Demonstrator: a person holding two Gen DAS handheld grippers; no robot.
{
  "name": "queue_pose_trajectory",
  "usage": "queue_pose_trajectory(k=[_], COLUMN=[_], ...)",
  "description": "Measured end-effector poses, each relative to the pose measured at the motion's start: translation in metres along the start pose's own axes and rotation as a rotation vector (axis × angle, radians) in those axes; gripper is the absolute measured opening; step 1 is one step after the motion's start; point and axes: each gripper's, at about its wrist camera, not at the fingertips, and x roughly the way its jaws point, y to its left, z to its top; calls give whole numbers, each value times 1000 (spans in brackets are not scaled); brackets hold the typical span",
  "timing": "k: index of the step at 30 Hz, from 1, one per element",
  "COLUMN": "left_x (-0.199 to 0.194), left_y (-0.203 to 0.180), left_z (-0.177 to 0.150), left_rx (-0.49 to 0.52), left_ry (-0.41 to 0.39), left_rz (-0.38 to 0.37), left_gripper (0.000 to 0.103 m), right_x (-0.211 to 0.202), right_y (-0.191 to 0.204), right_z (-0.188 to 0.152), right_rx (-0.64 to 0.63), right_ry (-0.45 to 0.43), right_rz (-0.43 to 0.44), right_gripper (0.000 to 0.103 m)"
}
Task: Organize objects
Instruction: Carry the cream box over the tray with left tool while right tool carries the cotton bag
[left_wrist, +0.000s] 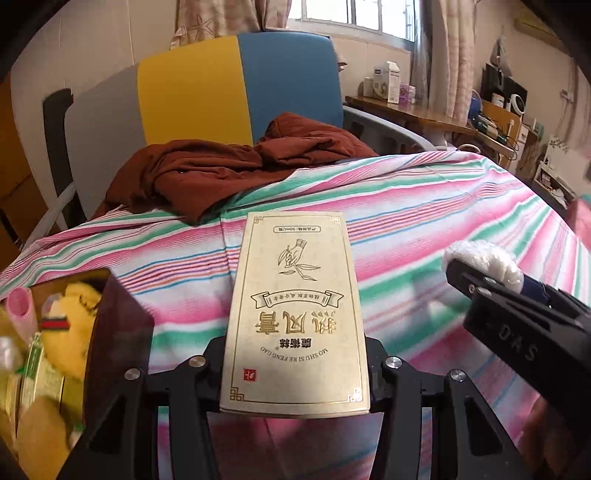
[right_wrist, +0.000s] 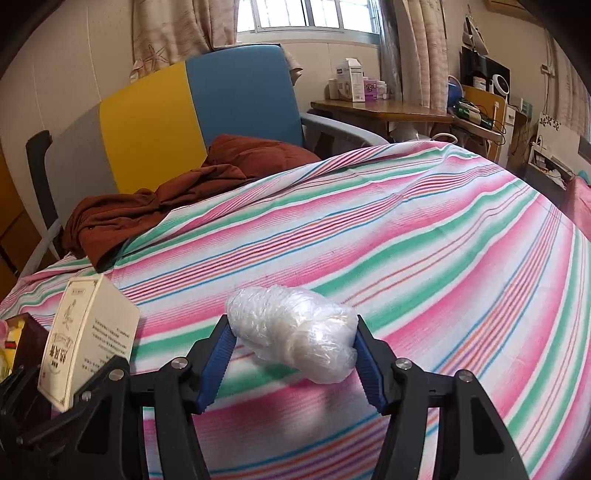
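Bed (left_wrist: 424, 206) with a striped pink and green sheet fills the left wrist view, and the left tongs (left_wrist: 295, 354) are clamped on a cream box (left_wrist: 295, 314) with gold print, held flat above the sheet and pointing away from the camera. A dark bin (left_wrist: 110, 325) sits at the lower left, just beside the box, with a yellow plush (left_wrist: 74, 332) and a pink tube (left_wrist: 22, 306) inside. A brown cloth (left_wrist: 207, 173) is bunched up near the headboard (left_wrist: 236, 88). The right tongs (left_wrist: 491, 280) come in from the right, gripping a plastic wad (left_wrist: 484, 258).

Right wrist view: the wad (right_wrist: 295, 336), crinkly clear plastic, is pinched between the blue pads (right_wrist: 218, 362), hanging just over the sheet (right_wrist: 443, 258). The box (right_wrist: 88, 336) stands at the left in the other tongs, well apart from the wad, with the cloth (right_wrist: 155, 206) further back.
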Motion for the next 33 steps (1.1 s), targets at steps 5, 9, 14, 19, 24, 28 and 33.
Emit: queue_pose_trajectory(k=[5,9,14,19,24,28,33], left_x=[-21,-40,-57,-81,-111,-132,-153], left_y=[-2,-4,3,13,22,27,48], left_z=[-14,-26,-37,-46,-50,-57,-65], left_rx=[14,36,24,1,-41,-46,-82], left_ry=[-51,-92,-110,-121,-128,-154,-157], left_rz=[-1,-12,-23,-55,-132,-148,-149], left_gripper=[51,51,51,51,51,51,51], right_x=[-11,-27,-51,-75,-98,-116,-138], right_y=[6,16,27,32,45,56,76], right_z=[-9,-16,-28,-34,-38,-41,-46], right_rx=[-20,-64,-105,-113,-136,-146,-179], right_ry=[13,6,1,-9,-22,-34,-47], right_rz=[15,16,24,43,78,104,141], right_gripper=[62,62,62,62,62,62,62])
